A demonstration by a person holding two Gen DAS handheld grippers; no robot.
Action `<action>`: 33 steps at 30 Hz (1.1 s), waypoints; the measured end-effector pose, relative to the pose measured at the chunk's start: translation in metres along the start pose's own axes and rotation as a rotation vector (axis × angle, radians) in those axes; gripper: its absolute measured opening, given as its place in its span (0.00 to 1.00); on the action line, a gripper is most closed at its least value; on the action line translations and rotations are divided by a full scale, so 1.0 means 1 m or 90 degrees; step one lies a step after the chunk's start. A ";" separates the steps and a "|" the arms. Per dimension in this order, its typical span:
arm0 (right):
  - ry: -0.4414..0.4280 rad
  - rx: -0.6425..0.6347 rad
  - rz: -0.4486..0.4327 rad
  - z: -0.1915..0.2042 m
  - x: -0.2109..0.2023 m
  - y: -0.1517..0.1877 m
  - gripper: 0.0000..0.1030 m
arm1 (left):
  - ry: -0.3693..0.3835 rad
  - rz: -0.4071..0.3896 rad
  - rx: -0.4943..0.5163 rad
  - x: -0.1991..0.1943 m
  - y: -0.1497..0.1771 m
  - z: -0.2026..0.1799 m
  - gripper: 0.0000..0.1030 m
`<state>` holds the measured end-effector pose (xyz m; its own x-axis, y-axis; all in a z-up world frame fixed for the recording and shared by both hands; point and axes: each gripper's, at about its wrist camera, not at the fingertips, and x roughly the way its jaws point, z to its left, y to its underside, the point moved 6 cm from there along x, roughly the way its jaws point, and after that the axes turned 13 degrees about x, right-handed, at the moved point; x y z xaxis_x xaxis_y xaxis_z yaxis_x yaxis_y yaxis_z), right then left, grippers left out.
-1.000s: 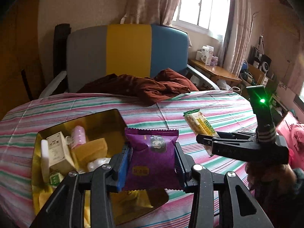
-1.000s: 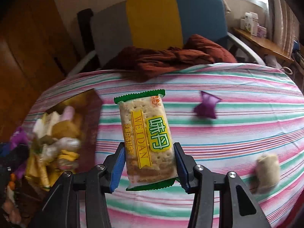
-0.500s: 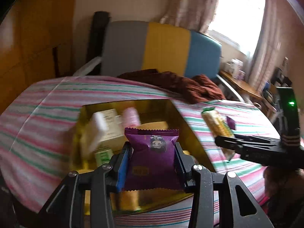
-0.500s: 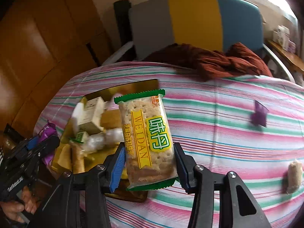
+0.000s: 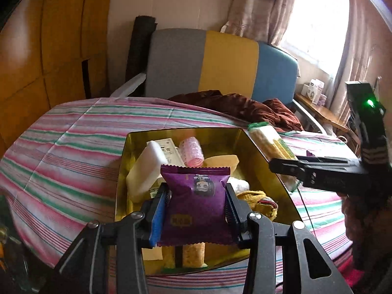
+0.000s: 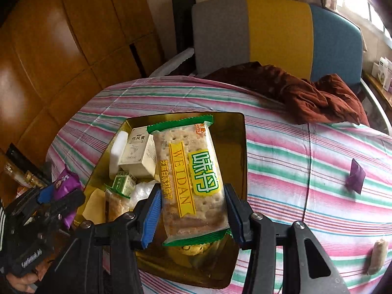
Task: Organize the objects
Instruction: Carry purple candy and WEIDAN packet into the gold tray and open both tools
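Left gripper (image 5: 196, 205), jaws clamped on the purple packet (image 5: 196, 203) at its two side edges, above the near end of the gold tin (image 5: 259, 152). The packet looks light, puffy and slick; a mid-height side grip suits it. Right gripper (image 6: 193, 210), jaws clamped on the cracker pack (image 6: 191, 178), above the tin's right half. Crackers are likely brittle, so firm squeezing risks breakage. The tin is crowded with a box (image 6: 138, 154) and roller (image 5: 191, 152); most open room lies along its right wall. A purple sachet (image 6: 355, 180) and a tan roll (image 6: 377, 254) lie on the striped cloth (image 6: 294, 161).
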<state>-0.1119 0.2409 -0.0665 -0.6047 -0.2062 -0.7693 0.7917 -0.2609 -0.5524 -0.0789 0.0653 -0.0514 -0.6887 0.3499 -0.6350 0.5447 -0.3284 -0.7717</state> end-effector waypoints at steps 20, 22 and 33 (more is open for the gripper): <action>0.012 0.018 0.005 -0.010 0.017 -0.026 0.48 | 0.022 0.017 0.031 0.017 -0.007 -0.024 0.43; 0.011 0.021 0.006 -0.011 0.019 -0.028 0.48 | 0.023 0.019 0.033 0.019 -0.007 -0.025 0.43; 0.016 0.034 0.010 -0.012 0.033 -0.037 0.49 | 0.010 0.028 0.034 0.028 -0.008 -0.028 0.47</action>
<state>-0.1597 0.2555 -0.0754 -0.5899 -0.1872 -0.7854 0.7946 -0.3078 -0.5234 -0.0890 0.1019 -0.0637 -0.6570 0.3479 -0.6688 0.5473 -0.3900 -0.7405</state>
